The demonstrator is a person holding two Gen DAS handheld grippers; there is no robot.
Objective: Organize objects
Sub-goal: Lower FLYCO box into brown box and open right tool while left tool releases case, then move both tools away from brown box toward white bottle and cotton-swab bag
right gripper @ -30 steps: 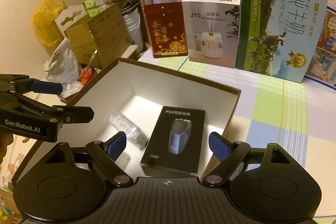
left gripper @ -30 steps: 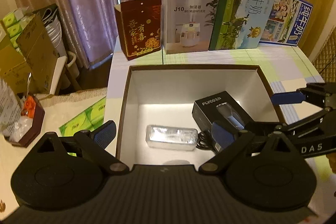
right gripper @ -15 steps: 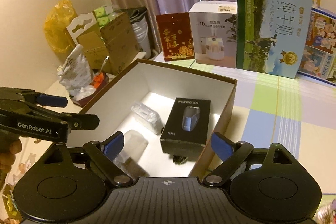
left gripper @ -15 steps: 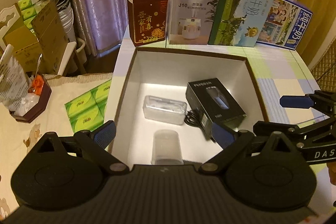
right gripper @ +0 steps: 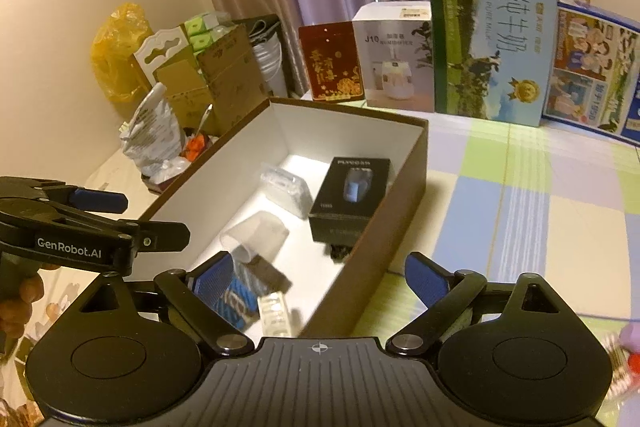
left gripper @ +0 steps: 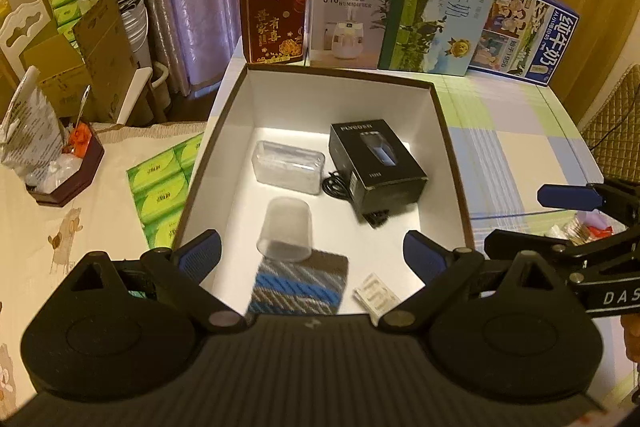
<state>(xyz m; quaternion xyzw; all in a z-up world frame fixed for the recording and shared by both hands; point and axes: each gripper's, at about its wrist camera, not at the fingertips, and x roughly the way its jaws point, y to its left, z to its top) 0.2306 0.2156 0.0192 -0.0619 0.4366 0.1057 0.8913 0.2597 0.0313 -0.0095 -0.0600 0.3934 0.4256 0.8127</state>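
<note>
brown-rimmed white cardboard box (left gripper: 444, 131) on checked tablecloth | inside: glossy black rectangular carton (left gripper: 376, 159), clear ribbed plastic case (left gripper: 290, 167), frosted cup (left gripper: 286, 229) tipped over, striped woven pouch (left gripper: 298, 287) | left gripper (left gripper: 312, 255) spread, empty | right gripper (right gripper: 320, 275) just widening, nothing between

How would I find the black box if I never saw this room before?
Look for the big open box with brown sides and white insides on the checked tablecloth. Inside it, toward the far right, lies the black box, next to a clear plastic case and a see-through cup. It is the only dark, solid thing there, with a shaver pictured on top.
</note>
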